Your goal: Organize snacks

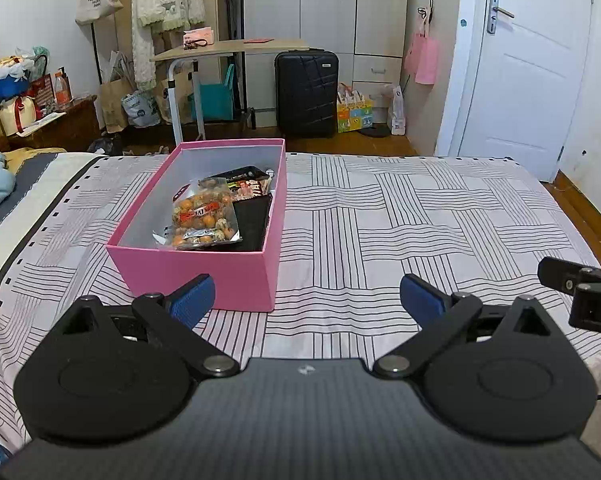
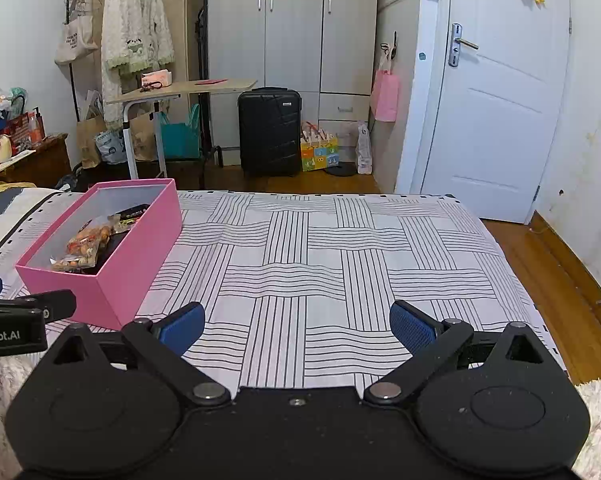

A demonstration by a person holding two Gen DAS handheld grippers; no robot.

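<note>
We held both grippers low over the striped bedspread [image 1: 380,208], and neither carried anything. The left gripper [image 1: 306,300] had its blue pads spread wide apart with only cloth between them; the right gripper [image 2: 296,326] was spread just as wide over bare cloth.

The pink box [image 1: 204,276] stood on the bed at about eleven o'clock from the left gripper, close ahead of its left pad, and at about ten o'clock from the right one, farther off. Inside it lay the snacks: a clear bag of orange and speckled pieces [image 1: 202,216] on top, a dark packet [image 1: 244,178] toward the far end, and a flat black packet [image 1: 254,220] underneath along the right wall.

We judged the sorting to be nearly or wholly finished, since every snack we could see was already in the box and no loose packet lay on the bedspread in either view. What remained, if anything, we could not tell: there may have been items outside the frames, and no lid was visible.
</note>
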